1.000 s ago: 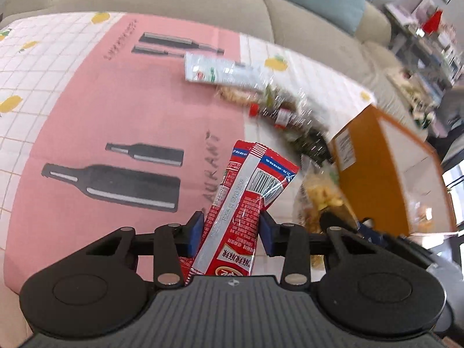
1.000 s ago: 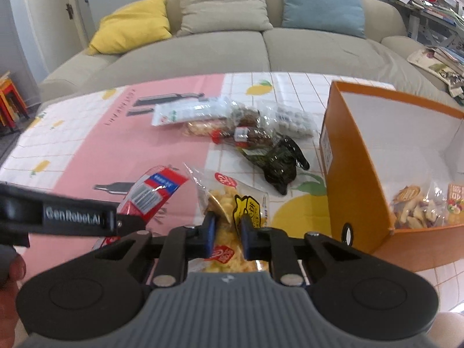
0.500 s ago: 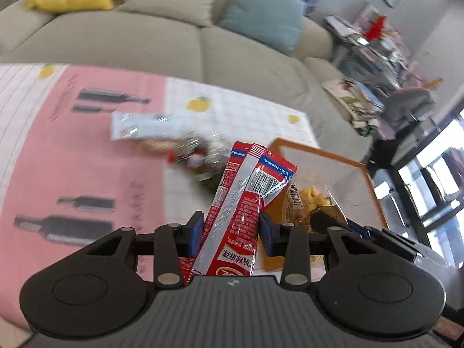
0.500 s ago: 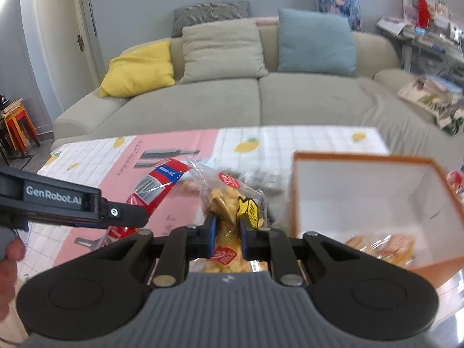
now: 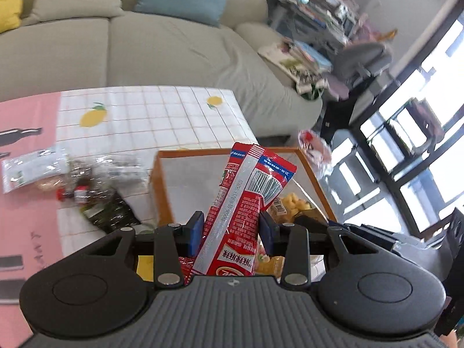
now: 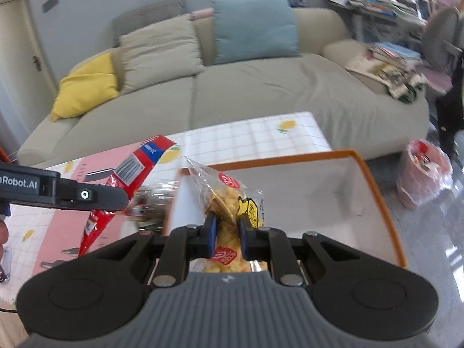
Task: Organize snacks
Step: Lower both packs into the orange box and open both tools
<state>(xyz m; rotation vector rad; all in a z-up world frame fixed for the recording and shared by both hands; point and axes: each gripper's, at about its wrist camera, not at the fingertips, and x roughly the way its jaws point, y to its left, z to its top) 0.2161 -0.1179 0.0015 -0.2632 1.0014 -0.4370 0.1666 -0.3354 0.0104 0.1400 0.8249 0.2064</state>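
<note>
the left gripper [image 5: 230, 233] clenches a red snack packet [image 5: 246, 203] above the orange box [image 6: 374, 185] at the table's [image 5: 145, 116] right edge; the right gripper [image 6: 227, 233] clenches a clear bag of yellow puffs [image 6: 229, 203] over the box.

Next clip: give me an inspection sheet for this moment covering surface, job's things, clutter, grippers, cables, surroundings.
Surface: table under a white grid cloth with lemons and a pink panel.
Job's things: orange box open-topped, at the table's right end; red packet and yellow snack bag both held over it; loose snacks lie on the cloth left of the box.
Clutter: nothing seen beyond the snacks.
Grippers: left gripper shut on the red packet; right gripper shut on the yellow snack bag.
Cables: nothing seen.
Surroundings: sofa with cushions, magazines on its right end, pink bag on the floor.
</note>
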